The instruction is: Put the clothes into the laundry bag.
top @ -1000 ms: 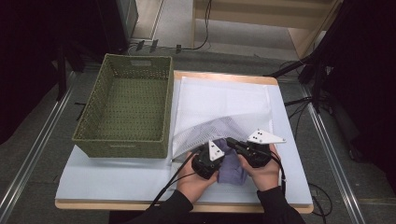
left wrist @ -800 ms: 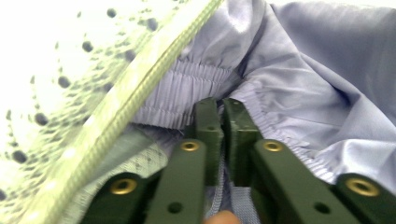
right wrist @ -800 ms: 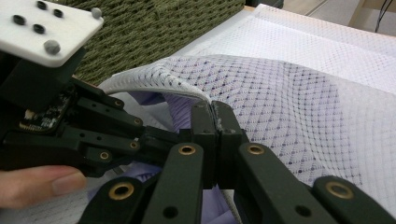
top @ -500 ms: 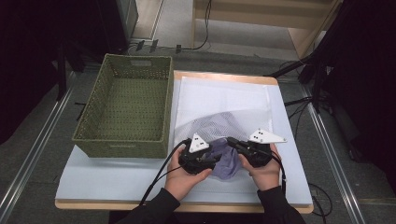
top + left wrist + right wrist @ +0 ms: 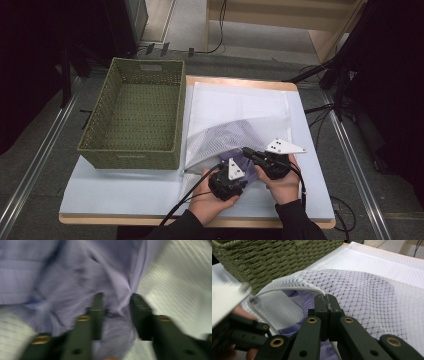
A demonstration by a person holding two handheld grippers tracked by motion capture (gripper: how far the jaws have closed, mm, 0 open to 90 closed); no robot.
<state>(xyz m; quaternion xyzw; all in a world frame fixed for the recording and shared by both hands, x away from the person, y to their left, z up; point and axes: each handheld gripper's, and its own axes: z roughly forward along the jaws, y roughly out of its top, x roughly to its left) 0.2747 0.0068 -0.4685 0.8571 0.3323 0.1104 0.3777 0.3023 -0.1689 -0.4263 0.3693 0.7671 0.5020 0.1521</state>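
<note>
A white mesh laundry bag (image 5: pixel 235 107) lies on the table with its opening toward me. My right gripper (image 5: pixel 246 150) is shut on the bag's upper rim (image 5: pixel 325 298) and holds the mouth lifted. A purple garment (image 5: pixel 248 163) lies partly inside the opening. My left gripper (image 5: pixel 243 170) sits at the mouth, just left of the right one. Its jaws have just been closing, and a bunched fold of the purple garment (image 5: pixel 62 272) is pinched between them (image 5: pixel 116 298). The left gripper view is blurred.
A green woven basket (image 5: pixel 132 150) stands empty at the left, close to the bag's mouth; its wall (image 5: pixel 274 257) looms behind the bag. The pale table top (image 5: pixel 125 192) ends close to my hands. Cables trail off the near edge.
The left gripper swung out to the left, then came back right and nearer onto the purple garment. The right gripper stayed put on the bag's rim.
</note>
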